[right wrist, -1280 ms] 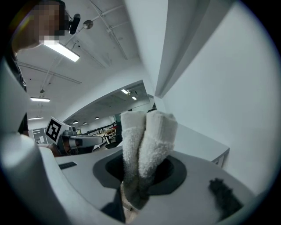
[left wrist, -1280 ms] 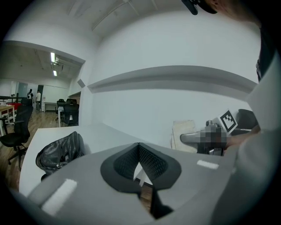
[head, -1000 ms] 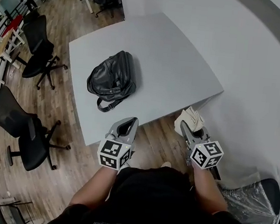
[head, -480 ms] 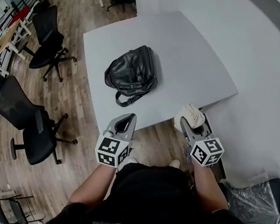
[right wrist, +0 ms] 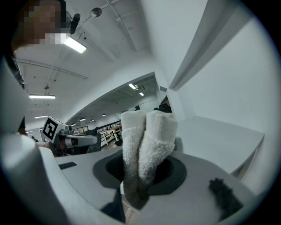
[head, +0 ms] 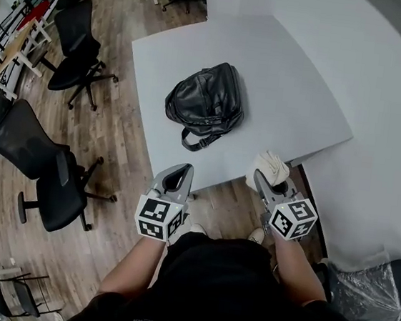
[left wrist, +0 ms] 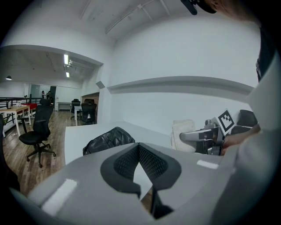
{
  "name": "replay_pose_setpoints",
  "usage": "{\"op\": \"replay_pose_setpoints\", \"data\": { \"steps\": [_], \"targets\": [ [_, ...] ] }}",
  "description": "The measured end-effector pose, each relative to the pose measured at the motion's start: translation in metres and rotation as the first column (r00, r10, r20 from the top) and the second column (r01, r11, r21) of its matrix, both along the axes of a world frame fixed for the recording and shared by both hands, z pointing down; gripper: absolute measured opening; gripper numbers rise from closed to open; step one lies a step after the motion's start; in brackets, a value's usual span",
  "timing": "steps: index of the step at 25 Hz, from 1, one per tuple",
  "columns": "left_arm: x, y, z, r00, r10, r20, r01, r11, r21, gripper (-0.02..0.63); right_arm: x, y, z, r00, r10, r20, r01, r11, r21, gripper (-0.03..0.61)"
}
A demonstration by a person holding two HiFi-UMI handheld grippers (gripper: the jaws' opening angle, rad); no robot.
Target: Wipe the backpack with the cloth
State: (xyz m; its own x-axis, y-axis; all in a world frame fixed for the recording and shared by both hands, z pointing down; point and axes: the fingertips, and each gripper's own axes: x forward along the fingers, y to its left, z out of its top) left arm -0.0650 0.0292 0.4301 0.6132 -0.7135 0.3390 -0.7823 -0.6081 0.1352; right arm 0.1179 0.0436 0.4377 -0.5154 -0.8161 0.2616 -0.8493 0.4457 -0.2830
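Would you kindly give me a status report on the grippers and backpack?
Left gripper shut, empty. Right gripper shut on cloth. Backpack lying on table, untouched. Nothing in the way.

floor (head: 115,154): wood planks | table (head: 295,88): white | chairs (head: 41,174): black, wheeled, left of table | wall (head: 400,85): white | ceiling lights (left wrist: 66,59): lit
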Motion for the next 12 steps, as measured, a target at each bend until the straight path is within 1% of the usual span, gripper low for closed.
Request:
{"op": "replay_pose_setpoints", "data": {
  "steps": [6,12],
  "targets": [
    [-0.023,0.002,0.008,1.000,-0.004,-0.008,0.004,1.000,-0.013,0.005,-0.032,0.000,0.003,1.000,-0.020,0.000,0.020,1.000,-0.005,0.108],
    [-0.041,0.002,0.012,1.000,0.003,-0.017,-0.003,1.000,-0.012,0.005,-0.055,0.002,0.006,1.000,-0.021,-0.007,0.020,1.000,-0.007,0.107]
  ]
}}
